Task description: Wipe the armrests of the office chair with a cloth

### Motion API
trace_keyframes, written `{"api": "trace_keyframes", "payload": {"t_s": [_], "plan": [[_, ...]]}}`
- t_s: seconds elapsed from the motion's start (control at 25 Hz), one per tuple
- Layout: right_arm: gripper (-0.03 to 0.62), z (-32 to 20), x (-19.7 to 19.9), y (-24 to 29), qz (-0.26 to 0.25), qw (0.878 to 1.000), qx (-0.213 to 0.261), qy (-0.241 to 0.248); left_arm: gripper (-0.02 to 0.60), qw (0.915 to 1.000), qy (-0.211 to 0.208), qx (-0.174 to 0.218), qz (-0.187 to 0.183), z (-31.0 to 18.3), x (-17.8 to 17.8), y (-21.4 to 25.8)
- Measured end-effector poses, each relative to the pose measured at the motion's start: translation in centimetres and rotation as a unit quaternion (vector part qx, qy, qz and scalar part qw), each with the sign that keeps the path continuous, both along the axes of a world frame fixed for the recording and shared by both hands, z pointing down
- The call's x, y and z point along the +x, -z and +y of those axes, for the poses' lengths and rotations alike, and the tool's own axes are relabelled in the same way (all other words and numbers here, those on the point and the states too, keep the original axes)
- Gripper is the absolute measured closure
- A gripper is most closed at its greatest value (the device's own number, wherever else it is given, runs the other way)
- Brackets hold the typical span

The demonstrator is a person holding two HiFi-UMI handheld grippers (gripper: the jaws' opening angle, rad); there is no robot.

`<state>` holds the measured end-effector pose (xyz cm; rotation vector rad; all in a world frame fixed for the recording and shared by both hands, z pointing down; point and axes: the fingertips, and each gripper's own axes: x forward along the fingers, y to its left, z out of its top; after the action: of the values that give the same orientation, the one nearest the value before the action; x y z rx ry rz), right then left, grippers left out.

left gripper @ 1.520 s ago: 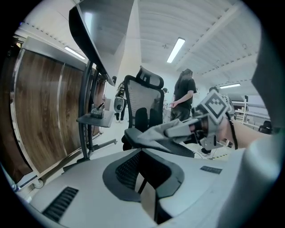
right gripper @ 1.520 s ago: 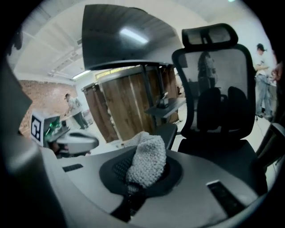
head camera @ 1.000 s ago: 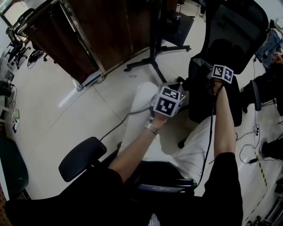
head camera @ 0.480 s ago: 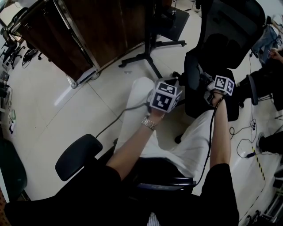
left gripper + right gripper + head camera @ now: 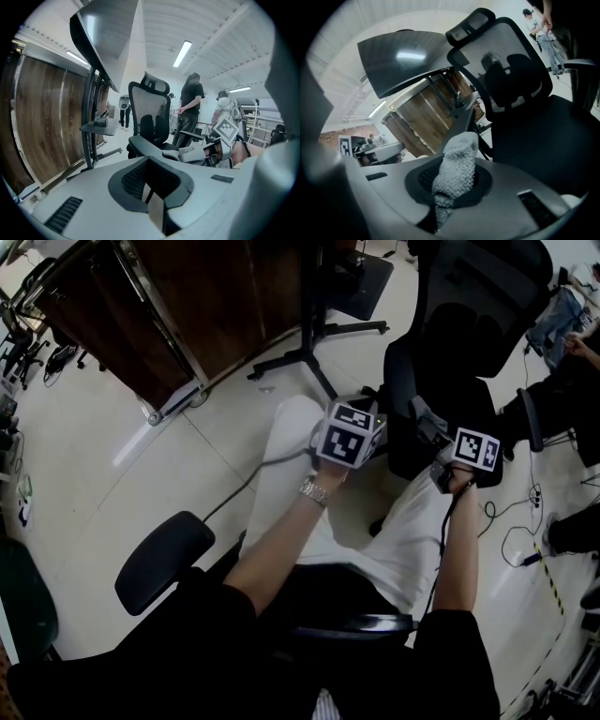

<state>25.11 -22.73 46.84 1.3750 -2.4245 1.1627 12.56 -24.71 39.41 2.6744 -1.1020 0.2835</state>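
The black mesh-backed office chair [image 5: 469, 324] stands ahead of me at the upper right. Its near armrest [image 5: 397, 381] runs down the left side of the seat, and the far armrest [image 5: 529, 418] shows at the right. My right gripper [image 5: 429, 427] is shut on a pale grey knitted cloth [image 5: 457, 171], low beside the near armrest's front end. In the left gripper view the cloth [image 5: 189, 152] lies close against that armrest [image 5: 147, 146]; whether they touch, I cannot tell. My left gripper [image 5: 367, 411] hovers over my knee, left of the chair, shut with nothing in it.
A dark wooden cabinet [image 5: 187, 306] fills the upper left, with a black stand base [image 5: 314, 348] on the floor beside it. A black padded rest [image 5: 164, 561] sticks out at the lower left. Cables [image 5: 520, 549] trail on the floor at the right. A person [image 5: 189, 110] stands behind the chair.
My right gripper with the cloth has drawn back along the near armrest toward me. The left gripper has shifted only a little.
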Motion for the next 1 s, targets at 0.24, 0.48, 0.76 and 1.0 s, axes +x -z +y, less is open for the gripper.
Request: {"api": "trace_keyframes", "payload": {"t_s": [0.24, 0.48, 0.76, 1.0], "plan": [[0.568, 1.3, -9.4, 5.2, -0.041, 0.994, 0.066, 0.075, 0.588, 1.0, 0.004, -0.003, 0.006, 0.0, 0.5, 0.1], [0.568, -2.0, -9.6, 4.0, 0.216, 0.973, 0.083, 0.017, 0.588, 0.9996, 0.021, 0.003, 0.016, -1.2, 0.8, 1.4], [0.568, -2.5, -7.5, 4.1, 0.287, 0.953, 0.06, -0.08, 0.588, 0.999, 0.044, 0.002, 0.005, -2.1, 0.6, 1.4], [0.568, -2.4, -6.3, 4.3, 0.273, 0.952, 0.057, -0.126, 0.588, 0.9985, 0.053, 0.01, 0.0, -2.5, 1.3, 1.5]]}}
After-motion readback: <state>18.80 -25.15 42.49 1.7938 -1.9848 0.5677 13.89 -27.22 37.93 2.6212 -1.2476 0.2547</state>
